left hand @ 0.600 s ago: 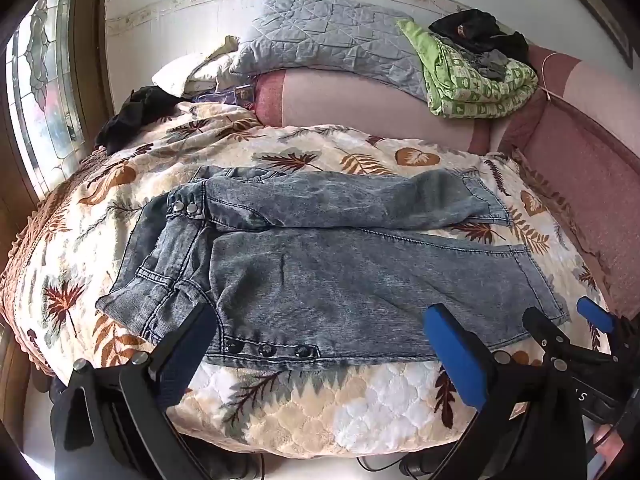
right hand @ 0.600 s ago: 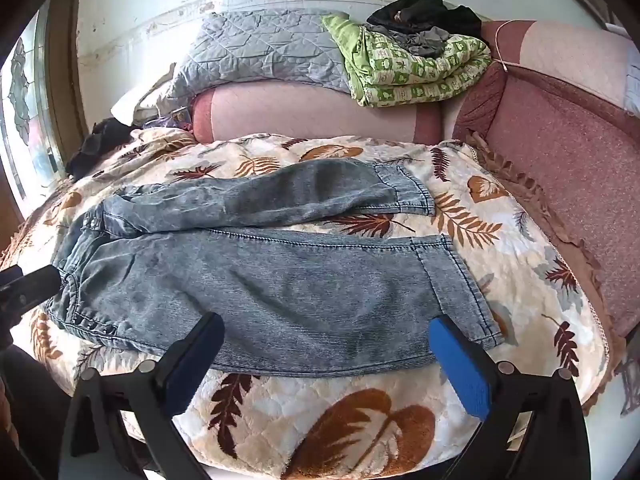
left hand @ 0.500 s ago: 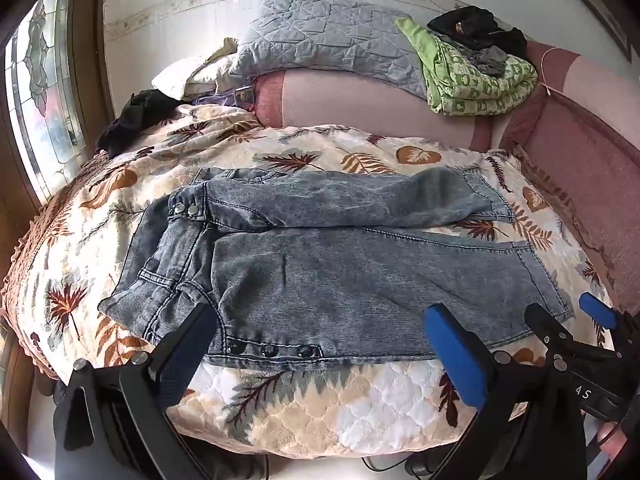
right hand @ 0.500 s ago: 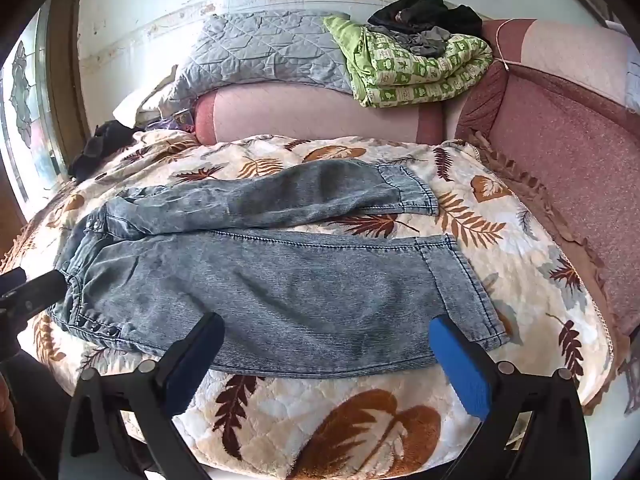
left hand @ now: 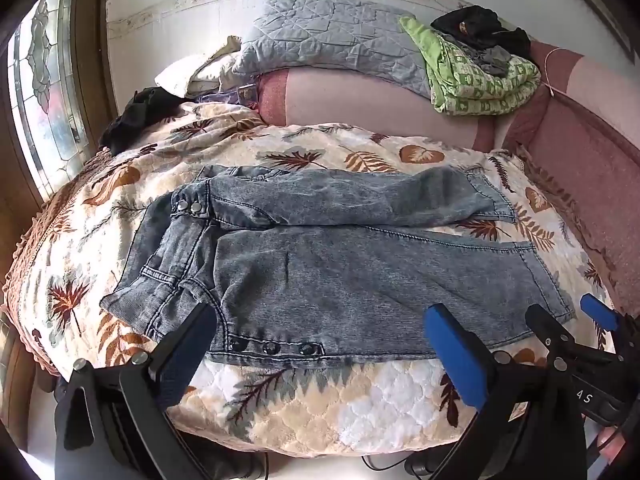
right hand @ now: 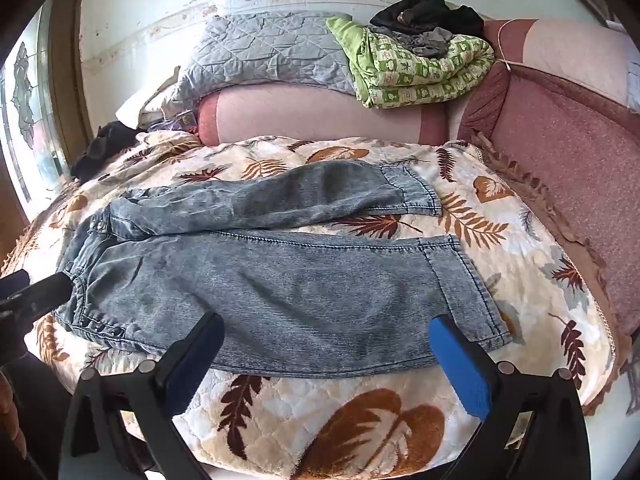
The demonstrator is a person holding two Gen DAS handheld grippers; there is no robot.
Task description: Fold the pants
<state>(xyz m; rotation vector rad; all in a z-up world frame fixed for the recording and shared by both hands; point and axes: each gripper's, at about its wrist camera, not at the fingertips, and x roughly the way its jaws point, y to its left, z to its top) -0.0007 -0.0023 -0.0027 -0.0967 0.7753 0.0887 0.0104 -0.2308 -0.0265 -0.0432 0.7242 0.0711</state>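
Grey-blue denim pants [left hand: 340, 272] [right hand: 280, 280] lie spread flat on a leaf-patterned bedspread [left hand: 304, 404], waistband to the left, both legs running right. The far leg [right hand: 280, 200] is angled away from the near leg. My left gripper [left hand: 320, 328] hovers open over the pants' near edge by the row of snaps [left hand: 272, 347], nothing between its fingers. My right gripper [right hand: 326, 336] hovers open over the near leg's lower edge, its blue pad [right hand: 460, 364] near the hem. In the left wrist view the right gripper [left hand: 576, 328] shows at the right edge.
A pink sofa backrest [right hand: 320, 116] runs behind, with a grey quilt [right hand: 260, 52], a green patterned blanket [right hand: 416, 68] and dark clothes [right hand: 424, 12] piled on it. A black garment [left hand: 136, 120] lies at the far left by a stained-glass window [left hand: 44, 92]. Cables show below the bed's front edge.
Both grippers have shifted slightly, so the pants sit a little higher and to the right in the views. The pants have not moved and both grippers stay open.
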